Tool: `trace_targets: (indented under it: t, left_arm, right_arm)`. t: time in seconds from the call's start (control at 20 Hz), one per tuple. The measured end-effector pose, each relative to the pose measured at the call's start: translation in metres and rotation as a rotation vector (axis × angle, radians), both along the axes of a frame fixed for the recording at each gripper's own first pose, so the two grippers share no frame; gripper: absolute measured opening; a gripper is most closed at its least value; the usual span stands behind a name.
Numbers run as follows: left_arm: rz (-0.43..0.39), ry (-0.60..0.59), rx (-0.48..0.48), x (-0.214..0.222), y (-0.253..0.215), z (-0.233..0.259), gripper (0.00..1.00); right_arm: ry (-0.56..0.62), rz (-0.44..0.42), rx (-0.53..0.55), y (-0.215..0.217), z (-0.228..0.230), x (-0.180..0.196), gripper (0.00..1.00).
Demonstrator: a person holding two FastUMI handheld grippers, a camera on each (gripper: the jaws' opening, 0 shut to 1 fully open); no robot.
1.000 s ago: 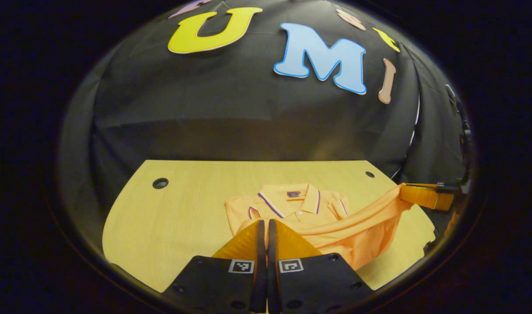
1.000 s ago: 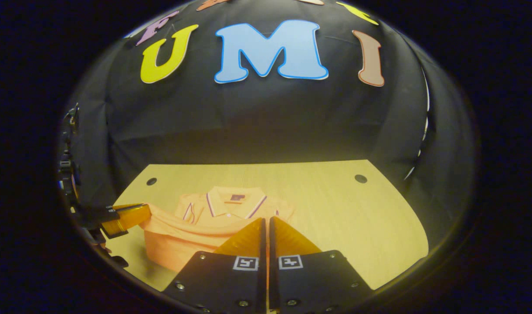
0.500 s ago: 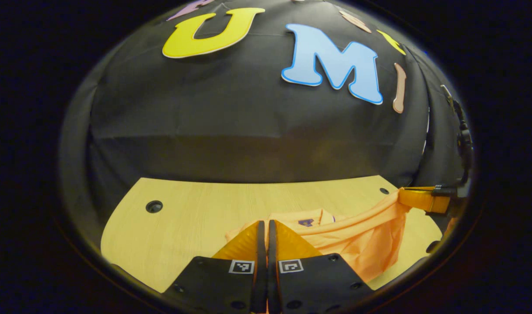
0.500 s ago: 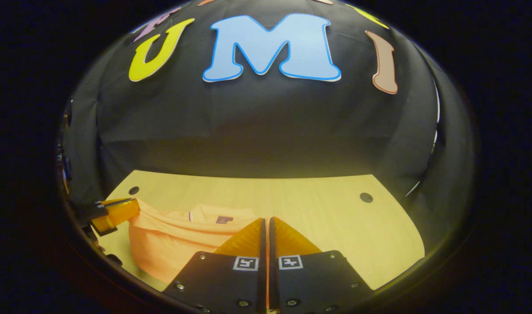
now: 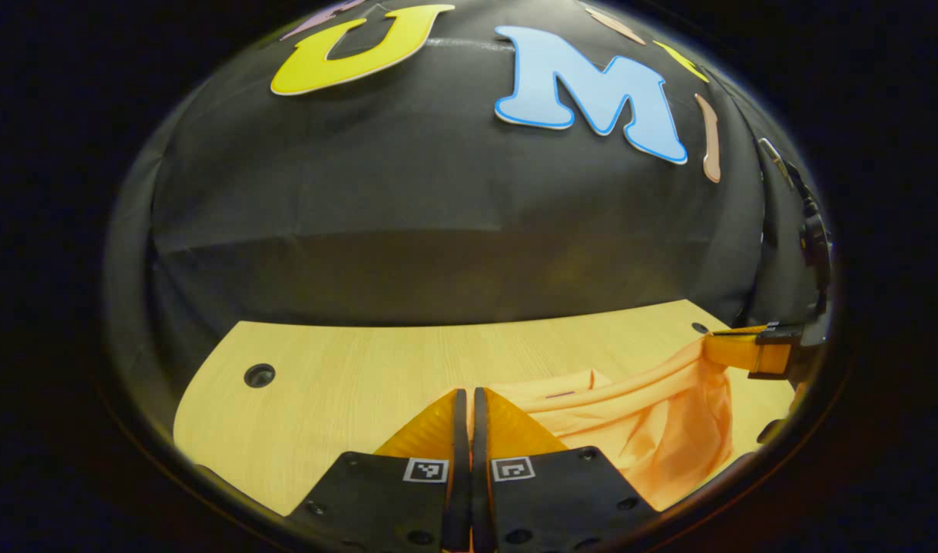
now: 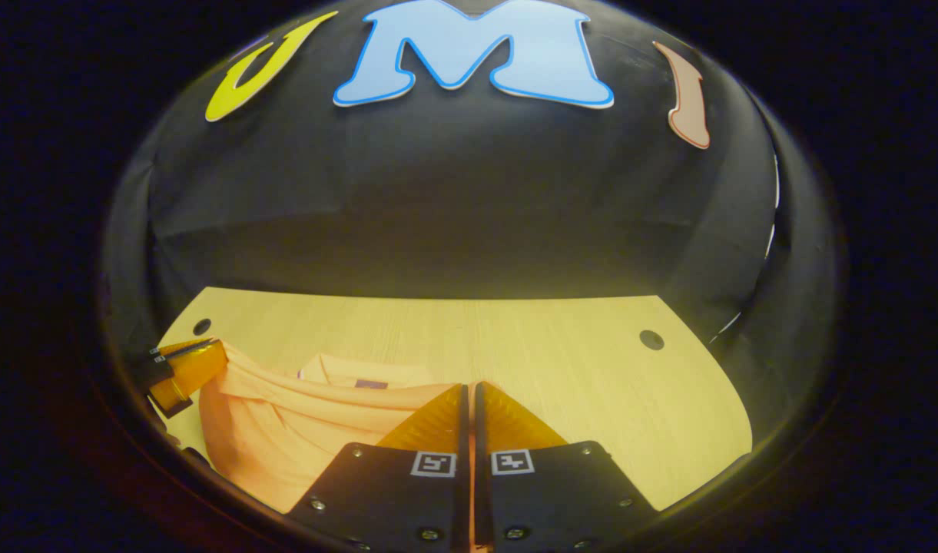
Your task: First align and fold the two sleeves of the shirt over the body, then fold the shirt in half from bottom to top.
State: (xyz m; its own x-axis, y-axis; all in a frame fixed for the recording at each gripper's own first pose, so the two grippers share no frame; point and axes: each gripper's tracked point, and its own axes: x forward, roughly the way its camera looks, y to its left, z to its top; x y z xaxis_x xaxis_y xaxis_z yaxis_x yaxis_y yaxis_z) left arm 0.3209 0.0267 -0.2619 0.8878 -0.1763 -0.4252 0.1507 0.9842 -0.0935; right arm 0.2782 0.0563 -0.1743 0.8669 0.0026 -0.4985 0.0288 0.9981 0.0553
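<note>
Both grippers pinch shirt (image 5: pixel 653 415) hem above table (image 5: pixel 323 392).

No words or numbers can be read — the small dark tag (image 6: pixel 370 383) inside the shirt (image 6: pixel 284 438) collar is too blurred.

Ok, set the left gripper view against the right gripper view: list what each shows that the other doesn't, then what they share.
Left gripper view: the right gripper at the far right, clamped on a lifted edge of the shirt, with bare table stretching to the shirt's left. Right gripper view: the left gripper at the far left, clamped on the other end of that edge, with bare table to the shirt's right. Both: the orange shirt's raised edge slung between the grippers above the light wooden table, and the camera's own fingers closed together at the bottom.
</note>
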Motion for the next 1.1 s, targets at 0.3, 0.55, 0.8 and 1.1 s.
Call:
trace_targets:
  t: [0.3,0.55,0.8,1.1]
  left_arm:
    - [0.019,0.045,-0.002,0.000,0.004,-0.018,0.10]
    - [0.008,0.059,0.021,-0.011,0.006,-0.017,0.15]
    - [0.007,0.027,0.060,-0.025,0.008,0.000,0.35]
    - [0.028,-0.022,0.062,-0.060,-0.003,0.039,0.67]
  right_arm:
    - [0.050,0.035,-0.077,0.008,-0.017,-0.004,0.05]
    - [0.069,0.062,-0.101,0.014,-0.019,-0.014,0.07]
    - [0.044,0.090,-0.113,0.014,-0.006,-0.028,0.36]
    - [-0.038,0.127,-0.107,0.004,0.030,-0.061,0.58]
